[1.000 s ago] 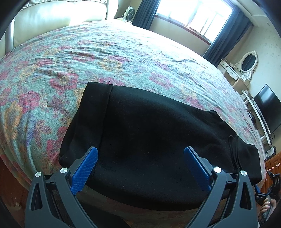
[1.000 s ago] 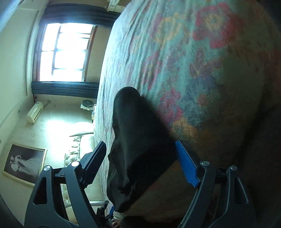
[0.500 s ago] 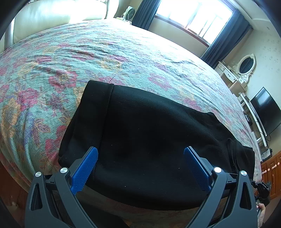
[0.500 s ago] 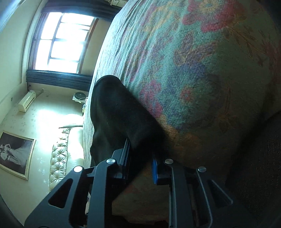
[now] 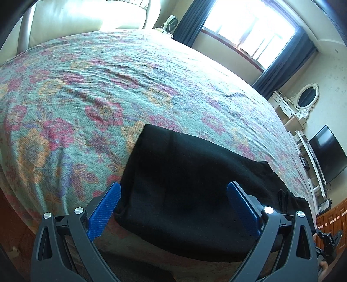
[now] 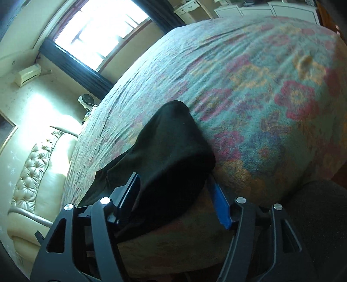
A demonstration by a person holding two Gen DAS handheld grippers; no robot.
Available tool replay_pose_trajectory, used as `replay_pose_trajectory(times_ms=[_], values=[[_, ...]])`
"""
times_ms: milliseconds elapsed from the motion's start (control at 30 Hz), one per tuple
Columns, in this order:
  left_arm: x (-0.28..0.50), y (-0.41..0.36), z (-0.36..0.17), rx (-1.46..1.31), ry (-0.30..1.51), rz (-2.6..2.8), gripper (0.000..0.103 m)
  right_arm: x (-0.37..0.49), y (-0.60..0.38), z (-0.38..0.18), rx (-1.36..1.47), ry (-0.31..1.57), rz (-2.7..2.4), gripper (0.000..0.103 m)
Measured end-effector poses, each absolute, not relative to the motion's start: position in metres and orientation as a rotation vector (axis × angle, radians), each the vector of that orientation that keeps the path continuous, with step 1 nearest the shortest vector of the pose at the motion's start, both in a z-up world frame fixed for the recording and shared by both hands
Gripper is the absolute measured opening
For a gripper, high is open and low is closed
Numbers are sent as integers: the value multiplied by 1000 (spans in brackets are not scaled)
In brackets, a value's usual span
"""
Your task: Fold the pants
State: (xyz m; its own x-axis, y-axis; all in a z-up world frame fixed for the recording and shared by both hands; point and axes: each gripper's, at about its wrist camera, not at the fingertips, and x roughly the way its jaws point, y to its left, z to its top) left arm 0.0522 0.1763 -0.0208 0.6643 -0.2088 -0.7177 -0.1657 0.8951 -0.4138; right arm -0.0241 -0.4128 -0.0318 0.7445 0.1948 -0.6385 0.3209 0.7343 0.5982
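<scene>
- Left wrist view: left gripper, black frame with blue ribbed pads, hangs over the near edge of the bed, jaws wide apart, nothing pinched.
- Black fabric pants, folded into a broad flat slab, lie on the floral bedspread (teal ground, red and orange flowers) right at the near edge of the bed.
- Pants slab fills the gap between the left pads in that view; pads sit above or in front of it, contact not evident.
- Narrow vertical fold line runs down the left part of the slab; the right end bunches up into a darker lump near the bed edge.
- Right wrist view: right gripper, same build, is at that bunched end of the pants.
- Right jaws are opening; cloth is between them, draped over the left pad. Blue right pad stands clear of the cloth, so no clamp.
- Pants end rises in a rounded hump ahead of the right gripper, resting on the bedspread.
- View is tilted and slightly blurred on the right.
- Background, left view: cream padded headboard, bright window with dark blue curtains, white dresser with oval mirror, black flat TV on the wall.
- Background, right view: same window, wall air conditioner, small fan, tufted cream headboard.
</scene>
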Motion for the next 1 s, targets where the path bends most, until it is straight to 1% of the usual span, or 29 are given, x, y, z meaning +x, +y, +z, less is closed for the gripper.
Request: replay_pose_trajectory(times_ms=[33, 133, 200, 267, 333, 400, 500, 633, 800, 900, 1000], values=[[54, 185, -22, -495, 855, -35, 97, -23, -405, -27, 732, 741, -65, 69], [57, 206, -29, -569, 857, -43, 97, -22, -384, -12, 682, 705, 0, 69], [63, 218, -38, -631, 895, -71, 97, -21, -369, -1, 623, 668, 30, 69], [65, 225, -45, -686, 919, -84, 97, -14, -353, 9, 555, 671, 99, 70], [64, 227, -48, -749, 912, -125, 97, 0, -341, 14, 551, 688, 205, 70], [61, 225, -49, -784, 896, -150, 97, 22, -328, 14, 589, 738, 337, 71], [60, 213, -46, -767, 879, -185, 97, 69, -313, 7, 665, 813, 483, 71], [58, 184, -34, -629, 869, -244, 97, 151, -285, -3, 717, 942, 644, 71], [57, 146, -31, -424, 886, -311, 97, 243, -241, -23, 593, 1144, 707, 71], [64, 145, -44, -405, 956, -277, 97, 277, -220, -39, 557, 1241, 729, 71], [68, 149, -48, -399, 985, -266, 97, 296, -204, -56, 556, 1325, 765, 71]])
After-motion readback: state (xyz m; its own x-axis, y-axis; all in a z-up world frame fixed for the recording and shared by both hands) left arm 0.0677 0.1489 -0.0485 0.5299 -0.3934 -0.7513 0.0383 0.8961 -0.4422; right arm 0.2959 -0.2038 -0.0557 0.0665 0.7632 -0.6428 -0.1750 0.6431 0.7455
